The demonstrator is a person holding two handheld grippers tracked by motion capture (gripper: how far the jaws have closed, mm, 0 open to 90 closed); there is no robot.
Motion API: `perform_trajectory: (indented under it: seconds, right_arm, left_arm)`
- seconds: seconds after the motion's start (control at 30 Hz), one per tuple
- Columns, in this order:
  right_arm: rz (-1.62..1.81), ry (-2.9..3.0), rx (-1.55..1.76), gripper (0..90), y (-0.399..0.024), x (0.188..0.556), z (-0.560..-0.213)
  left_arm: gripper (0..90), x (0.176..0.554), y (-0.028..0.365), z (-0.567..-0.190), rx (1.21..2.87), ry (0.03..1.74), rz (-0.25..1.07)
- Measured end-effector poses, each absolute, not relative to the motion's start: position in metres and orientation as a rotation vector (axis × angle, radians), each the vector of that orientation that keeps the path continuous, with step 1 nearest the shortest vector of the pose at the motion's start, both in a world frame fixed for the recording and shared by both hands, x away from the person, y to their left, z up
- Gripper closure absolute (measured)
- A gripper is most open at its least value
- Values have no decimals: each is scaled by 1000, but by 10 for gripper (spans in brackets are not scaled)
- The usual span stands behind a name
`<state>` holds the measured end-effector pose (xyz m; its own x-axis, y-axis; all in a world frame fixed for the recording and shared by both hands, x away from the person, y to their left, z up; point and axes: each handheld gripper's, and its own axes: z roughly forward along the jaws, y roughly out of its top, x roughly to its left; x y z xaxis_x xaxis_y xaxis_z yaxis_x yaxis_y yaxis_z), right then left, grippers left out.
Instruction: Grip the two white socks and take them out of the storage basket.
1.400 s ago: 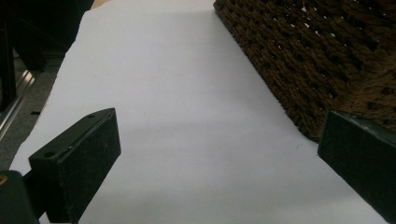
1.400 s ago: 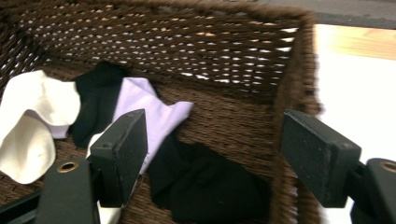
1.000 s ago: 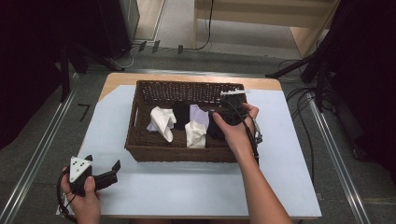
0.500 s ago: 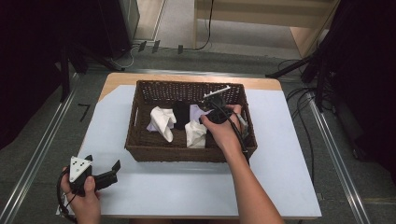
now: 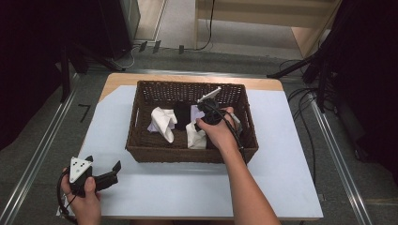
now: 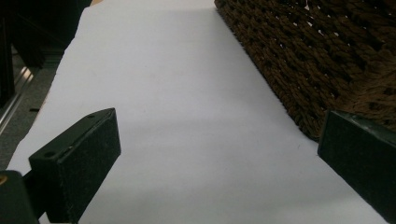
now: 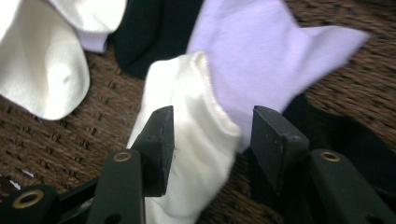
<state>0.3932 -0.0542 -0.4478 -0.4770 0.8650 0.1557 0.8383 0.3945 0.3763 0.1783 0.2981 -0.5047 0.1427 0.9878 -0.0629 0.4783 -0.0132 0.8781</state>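
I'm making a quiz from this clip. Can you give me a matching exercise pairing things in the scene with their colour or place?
Things:
1. basket
2. sock between the right gripper's fingers
3. sock behind it
4. left gripper

Descriptions:
a. lilac
b. over the white sheet, outside the basket
c. brown wicker
d. cream white

Pairs: 1-c, 2-d, 3-a, 4-b
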Motion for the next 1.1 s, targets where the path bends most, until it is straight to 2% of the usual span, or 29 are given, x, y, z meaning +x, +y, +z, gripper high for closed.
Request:
perform_trajectory:
  seconds: [0.17,0.23,0.27,0.3,0.33,0.37,0.4,0.8,1.1]
  right_arm:
    - [586,2660,1490,506,-44,394,-458]
    - [522,2710,1434,533,-38,392,-461]
    - [437,2767,1389,583,-32,392,-467]
    - [437,2767,1389,583,-32,392,-467]
    - [417,2755,1356,737,-31,391,-467]
    - [417,2755,1356,737,-31,391,-467]
    - [460,2746,1366,814,-34,391,-463]
    - [778,2504,1470,833,-56,387,-432]
    - [884,2334,1487,834,-82,384,-411]
  left_arm:
    - [3,178,298,-505,1611,1449,796]
    - [3,178,298,-505,1608,1450,796]
    - [3,178,298,-505,1611,1448,796]
    - [2,178,298,-505,1611,1448,796]
    - [3,178,298,-505,1609,1446,798]
    - [3,178,298,-505,1609,1446,798]
    - [3,178,298,-505,1607,1446,796]
    - [3,178,298,-505,1612,1445,802]
    - [3,178,297,-505,1615,1442,802]
